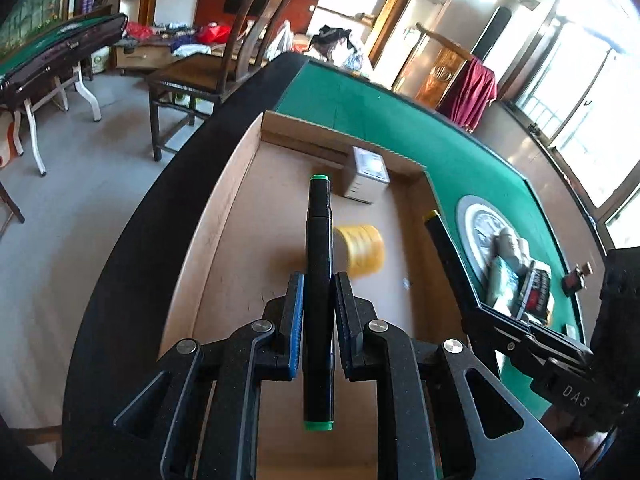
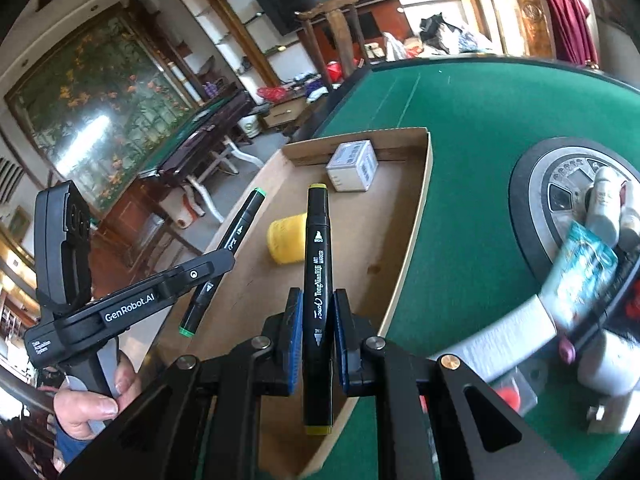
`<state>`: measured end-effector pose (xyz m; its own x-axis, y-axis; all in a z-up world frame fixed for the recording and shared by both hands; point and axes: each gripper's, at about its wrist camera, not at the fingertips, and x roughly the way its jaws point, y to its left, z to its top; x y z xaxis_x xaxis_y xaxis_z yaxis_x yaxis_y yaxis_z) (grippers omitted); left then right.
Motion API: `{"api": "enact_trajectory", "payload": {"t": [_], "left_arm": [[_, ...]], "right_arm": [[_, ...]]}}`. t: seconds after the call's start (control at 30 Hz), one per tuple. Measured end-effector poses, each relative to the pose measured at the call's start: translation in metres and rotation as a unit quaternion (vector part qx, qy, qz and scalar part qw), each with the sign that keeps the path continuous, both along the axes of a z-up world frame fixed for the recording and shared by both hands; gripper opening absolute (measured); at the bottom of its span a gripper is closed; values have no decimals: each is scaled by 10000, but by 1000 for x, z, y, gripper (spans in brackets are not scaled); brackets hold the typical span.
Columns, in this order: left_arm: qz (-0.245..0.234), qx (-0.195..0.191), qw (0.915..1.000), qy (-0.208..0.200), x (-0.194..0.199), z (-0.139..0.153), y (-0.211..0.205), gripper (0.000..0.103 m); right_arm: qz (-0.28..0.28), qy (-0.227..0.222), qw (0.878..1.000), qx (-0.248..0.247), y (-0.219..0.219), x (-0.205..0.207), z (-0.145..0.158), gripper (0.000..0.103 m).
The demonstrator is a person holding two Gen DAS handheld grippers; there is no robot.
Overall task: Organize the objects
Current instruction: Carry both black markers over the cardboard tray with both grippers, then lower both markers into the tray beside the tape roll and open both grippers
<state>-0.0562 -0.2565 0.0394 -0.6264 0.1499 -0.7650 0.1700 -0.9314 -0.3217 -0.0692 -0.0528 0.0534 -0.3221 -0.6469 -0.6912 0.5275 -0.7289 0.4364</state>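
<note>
My left gripper [image 1: 317, 284] is shut on a black marker with green caps [image 1: 319, 240], held over the cardboard tray [image 1: 224, 220]. My right gripper [image 2: 318, 300] is shut on a black marker with yellow caps [image 2: 317, 256], also above the tray [image 2: 416, 216]. Each view shows the other tool: the yellow-capped marker [image 1: 440, 240] enters from the right, the green-capped marker [image 2: 236, 240] from the left. Inside the tray lie a yellow spool [image 1: 362, 250] [image 2: 286, 242] and a small white box [image 1: 368, 176] [image 2: 353, 166].
The tray rests on a green felt table [image 2: 480, 120] with a black rim [image 1: 132, 248]. A round grey centre plate [image 2: 536, 184] carries bottles, a teal packet and other loose items. A hand [image 2: 92, 400] grips the left tool. Wooden chairs stand beyond the table.
</note>
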Motion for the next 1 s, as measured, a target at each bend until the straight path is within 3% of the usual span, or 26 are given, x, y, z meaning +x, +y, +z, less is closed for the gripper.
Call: {"api": "enact_trajectory", "payload": {"t": [0.43,0.53,1.0], "left_arm": [[122,-110,9988,-452,-62,-24,-11,15],[111,-200,9971,-722,-71,-32,-11,15],[77,-563,9939,-941,-45,-33,4,15]], "right_arm": [[-393,-219,9984,352,-29,-40,-27,13],[-426,-218,9979,428,-32,-42,-29,13],[-144,-25,9972,737,-49,-21,-28,13]]}}
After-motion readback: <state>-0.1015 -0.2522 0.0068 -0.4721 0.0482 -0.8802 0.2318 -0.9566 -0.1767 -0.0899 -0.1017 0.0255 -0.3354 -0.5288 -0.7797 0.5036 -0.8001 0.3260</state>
